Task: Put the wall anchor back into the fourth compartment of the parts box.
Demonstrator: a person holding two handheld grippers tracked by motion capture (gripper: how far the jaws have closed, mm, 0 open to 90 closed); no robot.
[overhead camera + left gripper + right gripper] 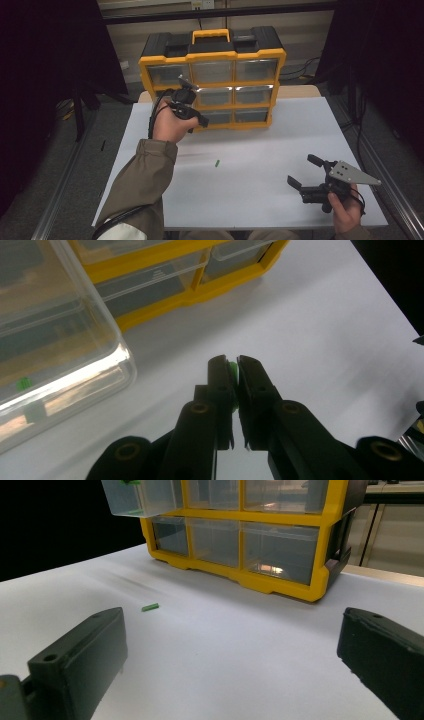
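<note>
Left gripper view: left gripper [234, 371] pinches green piece [232, 370].

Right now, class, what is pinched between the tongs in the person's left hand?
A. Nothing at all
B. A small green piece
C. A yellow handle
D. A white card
B: in the left gripper view the left tongs are closed on a small green piece, held above the white table beside the pulled-out clear drawer of the yellow box.

Green piece [217, 162] loose on white table [280, 150].
</note>
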